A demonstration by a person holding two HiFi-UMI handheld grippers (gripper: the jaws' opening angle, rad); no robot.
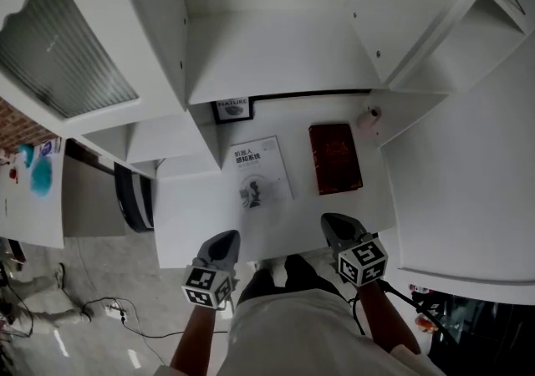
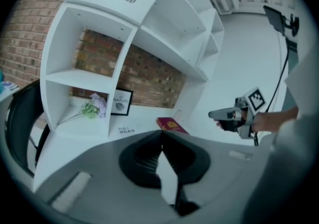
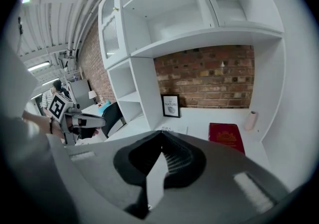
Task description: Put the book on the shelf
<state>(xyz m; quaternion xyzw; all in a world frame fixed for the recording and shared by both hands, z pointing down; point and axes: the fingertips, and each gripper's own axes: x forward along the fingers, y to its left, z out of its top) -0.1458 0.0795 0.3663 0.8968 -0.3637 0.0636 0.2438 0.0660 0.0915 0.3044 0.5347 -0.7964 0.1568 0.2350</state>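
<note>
Two books lie flat on the white desk point(image 1: 192, 232): a white one point(image 1: 260, 170) in the middle and a dark red one point(image 1: 335, 157) to its right. Both grippers hover at the desk's near edge, short of the books. My left gripper point(image 1: 226, 238) is shut and empty, below the white book. My right gripper point(image 1: 333, 221) is shut and empty, just below the red book. The left gripper view shows the red book point(image 2: 172, 125) beyond the closed jaws. In the right gripper view the red book point(image 3: 227, 136) lies to the right of the closed jaws.
White shelf compartments point(image 1: 276, 48) rise behind the desk. A framed NATURE picture point(image 1: 232, 109) leans at the back, and a small pink cylinder point(image 1: 369, 118) stands at the back right. Flowers point(image 2: 92, 107) lie in a low left compartment. A black chair point(image 1: 134, 196) stands to the left.
</note>
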